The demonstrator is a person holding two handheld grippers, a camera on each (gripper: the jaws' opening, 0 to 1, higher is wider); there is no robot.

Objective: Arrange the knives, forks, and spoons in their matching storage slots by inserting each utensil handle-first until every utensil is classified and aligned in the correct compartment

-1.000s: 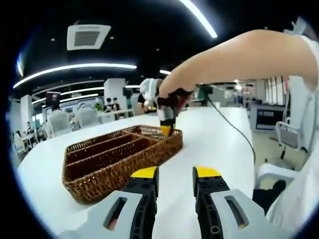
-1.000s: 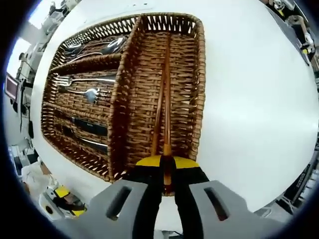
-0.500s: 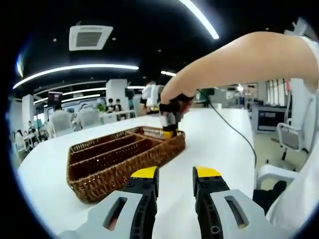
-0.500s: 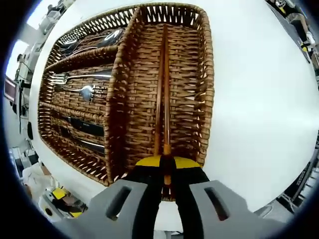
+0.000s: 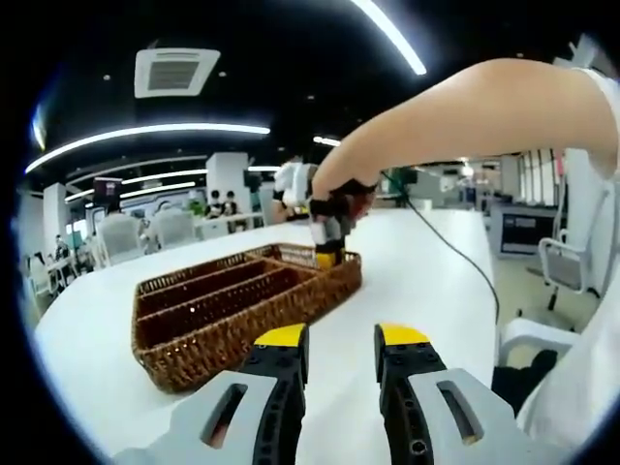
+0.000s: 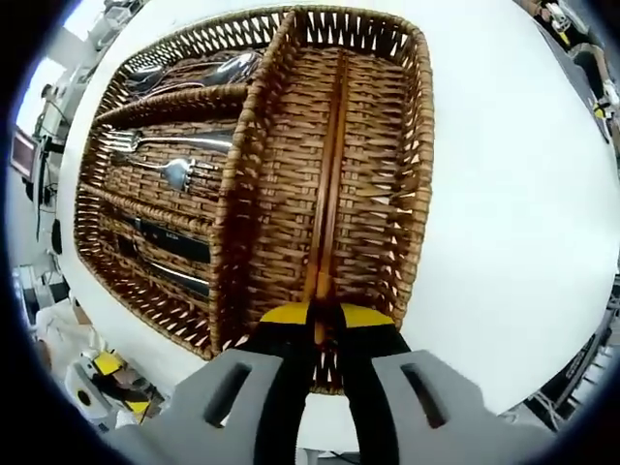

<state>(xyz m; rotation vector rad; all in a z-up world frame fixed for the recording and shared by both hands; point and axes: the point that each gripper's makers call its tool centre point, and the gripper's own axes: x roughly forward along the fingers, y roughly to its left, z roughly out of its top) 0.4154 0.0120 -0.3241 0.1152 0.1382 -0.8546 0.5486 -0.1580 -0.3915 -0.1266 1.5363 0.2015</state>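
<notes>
Landmark: the wicker basket (image 6: 412,184) on the white table (image 6: 523,242).

Your right gripper (image 6: 326,317) sits over the near end wall of the basket, above its large cross compartment. The jaws are pinched nearly together on a pair of brown wooden chopsticks (image 6: 329,184), which run away from the jaws along the floor of that compartment, toward its far wall.

Beside that compartment lie three long slots. Far slot: spoons (image 6: 208,73). Middle slot: forks (image 6: 165,155), one with tines pointing away from the cross compartment. Near slot: two dark-handled knives (image 6: 170,257).

Your left gripper (image 5: 339,344) hangs above bare table, well apart from the basket (image 5: 242,300), short of its near corner. Jaws stand apart with a clear gap, nothing between them.

In the left gripper view your right hand (image 5: 339,194) and forearm reach in from the right and stand the right gripper (image 5: 326,254) over the basket's far end.

Beyond the basket: office chairs, desks, ceiling strip lights.
</notes>
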